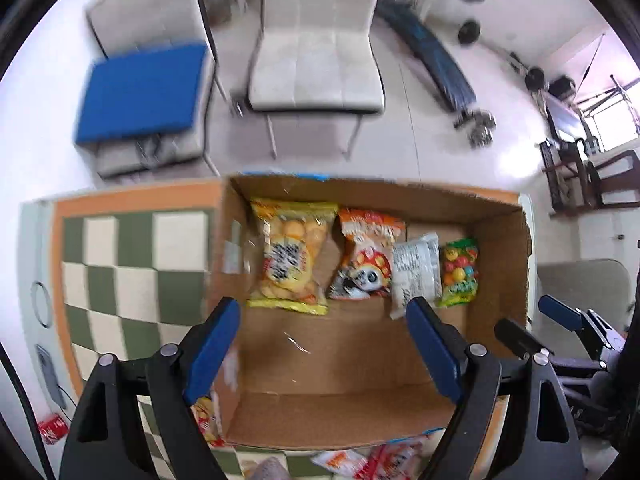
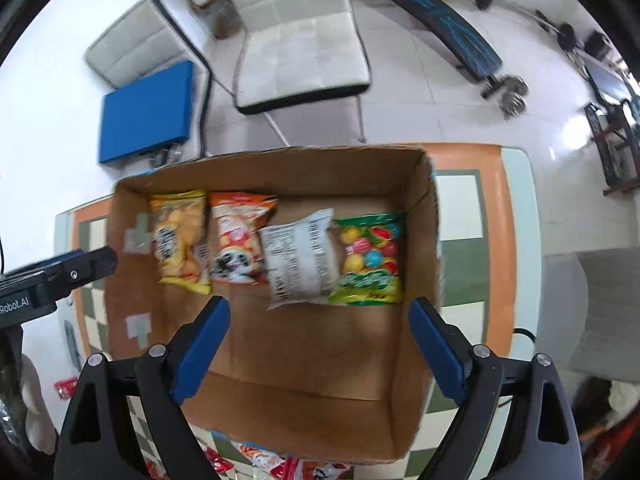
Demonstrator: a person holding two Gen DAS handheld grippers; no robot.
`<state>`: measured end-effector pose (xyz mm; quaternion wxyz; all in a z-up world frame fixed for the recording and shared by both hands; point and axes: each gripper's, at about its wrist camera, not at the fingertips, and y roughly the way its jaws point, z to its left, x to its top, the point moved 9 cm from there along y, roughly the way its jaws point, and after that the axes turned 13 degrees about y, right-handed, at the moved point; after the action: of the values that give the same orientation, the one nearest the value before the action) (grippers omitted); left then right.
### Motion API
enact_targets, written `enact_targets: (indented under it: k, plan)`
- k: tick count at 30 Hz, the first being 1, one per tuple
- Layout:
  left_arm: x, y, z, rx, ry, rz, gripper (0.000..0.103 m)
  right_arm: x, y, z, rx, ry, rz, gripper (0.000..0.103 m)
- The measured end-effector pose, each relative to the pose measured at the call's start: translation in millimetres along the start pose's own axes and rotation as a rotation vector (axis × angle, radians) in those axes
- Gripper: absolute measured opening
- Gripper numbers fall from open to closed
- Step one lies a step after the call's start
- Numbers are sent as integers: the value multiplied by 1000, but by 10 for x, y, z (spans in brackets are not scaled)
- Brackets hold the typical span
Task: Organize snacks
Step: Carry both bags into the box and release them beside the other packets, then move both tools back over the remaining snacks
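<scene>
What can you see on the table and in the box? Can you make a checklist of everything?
Surface: table with checkered green-and-white mat, orange border.
Job's things: cardboard box holding four packets in a row: yellow snack bag, orange panda bag, white packet, green candy bag. More packets lie on the mat outside the box's near wall.
Clutter: small red packet at the table's left edge.
Grippers: left gripper and right gripper both open, nothing between the jaws, above the box.
Cables: dark cable at the table's right edge.
Surroundings: white chairs, blue pad, weight bench, dumbbells.
</scene>
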<state>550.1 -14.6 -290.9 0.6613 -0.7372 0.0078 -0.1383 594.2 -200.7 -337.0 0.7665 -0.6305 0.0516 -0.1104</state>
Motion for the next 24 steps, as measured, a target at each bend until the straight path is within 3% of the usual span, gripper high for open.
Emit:
enact_targets:
  k: [1, 5, 8, 11, 15, 19, 24]
  plan:
    - [-35, -133, -45, 12, 24, -60, 85, -71, -55, 44, 16, -29, -34, 93]
    - [-179, -440, -113, 65, 59, -179, 85, -329, -271, 186, -1, -139, -161, 93]
    - [-338, -569, -134, 110, 76, -212, 85, -592, -423, 301, -8, -196, -219, 93]
    - [-572, -625, -149, 122, 66, -206, 85, -905, -520, 336, 43, -188, -214, 93]
    - [-1047, -507, -132, 100, 26, -124, 85, -1350, -504, 266, 103, -142, -151, 93]
    - [-1781, -153, -138, 81, 23, 18, 85, -1841, -307, 100, 88, -114, -60, 93]
    - [-2805, 355, -240, 47, 35, 223, 85, -2645, 180, -183, 107, -20, 154, 93]
